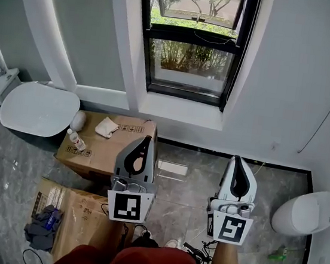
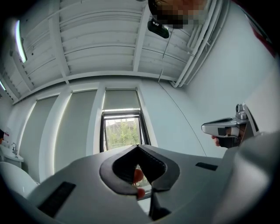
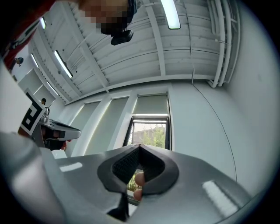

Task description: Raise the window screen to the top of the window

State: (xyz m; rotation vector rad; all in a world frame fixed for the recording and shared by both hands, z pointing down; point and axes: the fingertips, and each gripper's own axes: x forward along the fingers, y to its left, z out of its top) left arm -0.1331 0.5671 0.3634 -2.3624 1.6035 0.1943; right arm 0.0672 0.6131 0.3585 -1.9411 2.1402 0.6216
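The black-framed window stands in the far wall above a white sill. A black crossbar splits it, and the lower pane looks dimmer than the upper one. The screen's edge is too fine to make out. Both gripper views show the window straight ahead under a pale panel. My left gripper and right gripper hang side by side over the floor, well short of the window. Each has its jaws shut with nothing between them.
Below the sill at the left sits a cardboard box with a bottle and a cloth on it. A second box lies nearer me. A white toilet is far left, a white bin right, and cables lie by my feet.
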